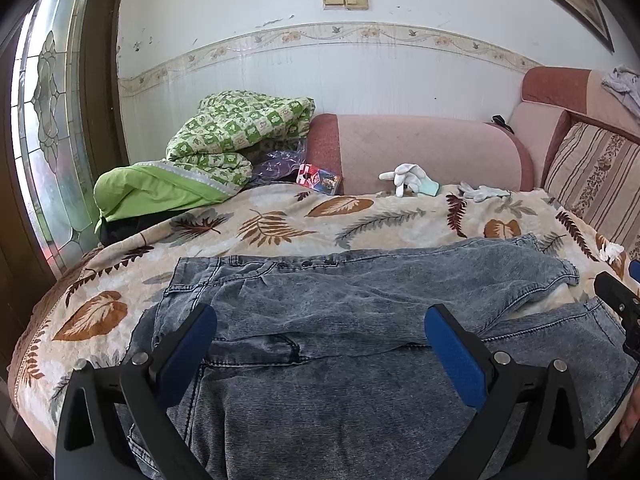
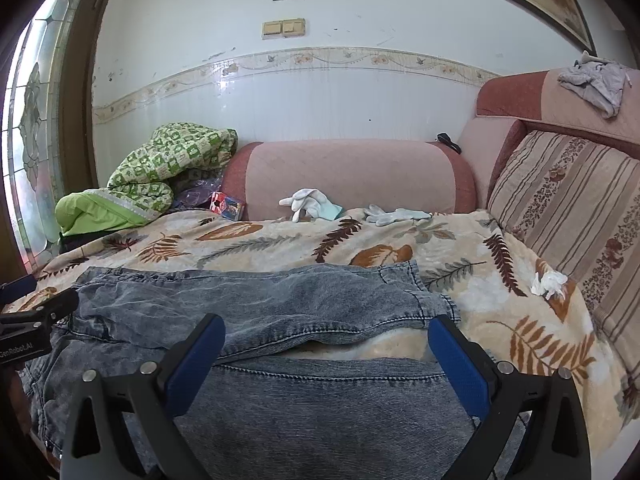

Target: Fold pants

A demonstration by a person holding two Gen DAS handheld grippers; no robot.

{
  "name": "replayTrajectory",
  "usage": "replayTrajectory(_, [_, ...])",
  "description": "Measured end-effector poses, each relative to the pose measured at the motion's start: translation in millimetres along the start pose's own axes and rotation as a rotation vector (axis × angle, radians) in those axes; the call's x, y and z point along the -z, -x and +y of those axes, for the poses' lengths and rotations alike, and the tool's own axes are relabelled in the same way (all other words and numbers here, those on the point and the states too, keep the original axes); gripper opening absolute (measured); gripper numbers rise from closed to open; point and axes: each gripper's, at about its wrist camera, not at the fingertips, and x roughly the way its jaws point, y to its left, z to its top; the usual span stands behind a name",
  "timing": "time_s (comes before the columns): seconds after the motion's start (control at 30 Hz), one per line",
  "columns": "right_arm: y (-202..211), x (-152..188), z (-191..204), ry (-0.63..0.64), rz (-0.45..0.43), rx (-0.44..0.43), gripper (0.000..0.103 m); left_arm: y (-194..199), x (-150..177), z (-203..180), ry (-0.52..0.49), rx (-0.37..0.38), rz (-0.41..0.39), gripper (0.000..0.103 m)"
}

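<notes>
Denim, acid-washed grey-blue: one pair of pants [image 1: 352, 320], spread across a leaf-print blanket [image 1: 280, 216] on the sofa seat, waist toward the window side, the two legs [image 2: 280, 300] parted with a strip of blanket showing between them. Left gripper [image 1: 320, 328]: jaws wide, nothing between the blue pads, poised over the seat and hip area. Right gripper [image 2: 326, 340]: likewise wide and empty, poised over the legs. Loose items noted at the back cushion: white gloves [image 1: 408, 178], green quilt [image 1: 240, 128], small printed box [image 1: 320, 179]. Handling note, as judgement: the fold would go best if each gripper pinched an outer edge of the near leg, one at the waistband, one near the hem, then lifted both together and laid seam onto seam, smoothing the wrinkled far leg first.
</notes>
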Motion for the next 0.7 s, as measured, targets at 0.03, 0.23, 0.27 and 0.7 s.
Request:
replayTrajectory(0.03, [0.9, 0.4, 0.7, 0.003, -0.001, -0.002, 0.103, -1.0, 0.7, -0.8, -0.004, -0.008, 0.003, 0.103])
replayTrajectory(0.23, [7.5, 1.0, 1.7, 0.013, -0.022, -0.008, 0.102, -0.1, 4.6, -2.6, -0.018, -0.026, 0.003, 0.103])
replayTrajectory(0.27, [7.9, 0.5, 2.1, 0.013, -0.023, -0.007, 0.102, 0.2, 4.9, -3.0, -0.02, -0.028, 0.002, 0.103])
replayTrajectory(0.7, [3.3, 0.4, 4.7, 0.023, -0.01, -0.019, 0.102, -0.6, 4.4, -5.5, -0.031, -0.021, 0.006, 0.103])
